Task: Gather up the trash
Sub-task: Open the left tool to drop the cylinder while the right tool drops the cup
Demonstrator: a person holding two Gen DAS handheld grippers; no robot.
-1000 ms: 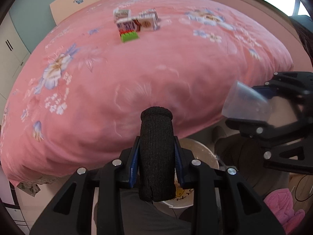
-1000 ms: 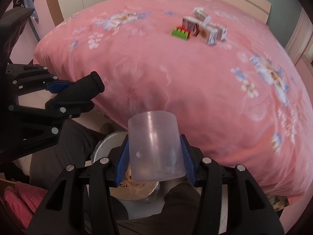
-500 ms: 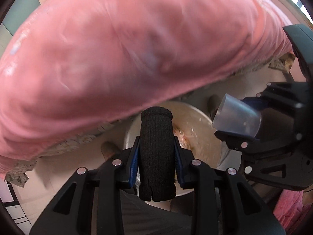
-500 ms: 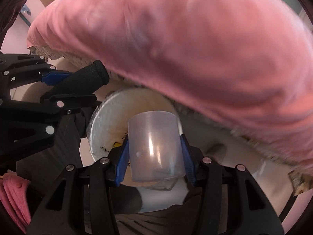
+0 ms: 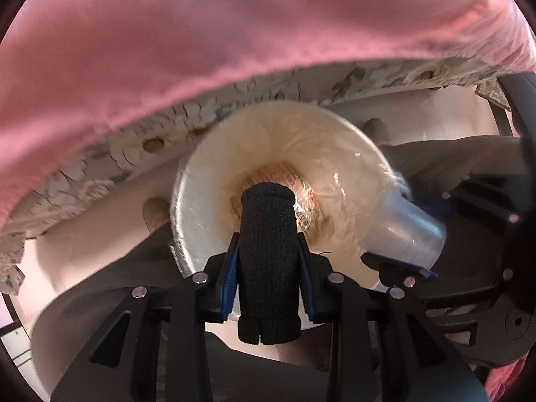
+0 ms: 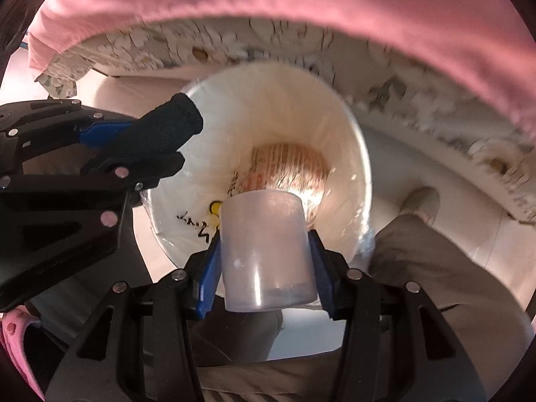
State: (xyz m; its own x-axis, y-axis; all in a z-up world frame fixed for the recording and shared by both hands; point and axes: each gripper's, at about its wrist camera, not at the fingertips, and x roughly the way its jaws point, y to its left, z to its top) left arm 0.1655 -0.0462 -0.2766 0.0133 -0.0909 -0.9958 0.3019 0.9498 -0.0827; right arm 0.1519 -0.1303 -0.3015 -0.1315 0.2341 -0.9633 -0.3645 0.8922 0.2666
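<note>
Bin point(image 5: 187, 201) below both grippers; left point(image 5: 268, 258) grips sock point(image 5: 268, 268); right point(image 6: 264, 261) cup point(image 6: 264, 251).

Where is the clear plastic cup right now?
The clear plastic cup is clamped in the right gripper, poised over the near rim of the white bin, right of the left gripper's black sock.

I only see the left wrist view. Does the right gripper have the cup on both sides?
Observer: Yes. In the right wrist view the right gripper has both blue pads against the cup.
Operator: Is my sock over the bin?
Observer: Its tip is. From the right, the sock crosses the bin at its left rim.
Operator: Anything behind the sock?
Observer: A black scribble and a yellow mark on the liner.
</note>
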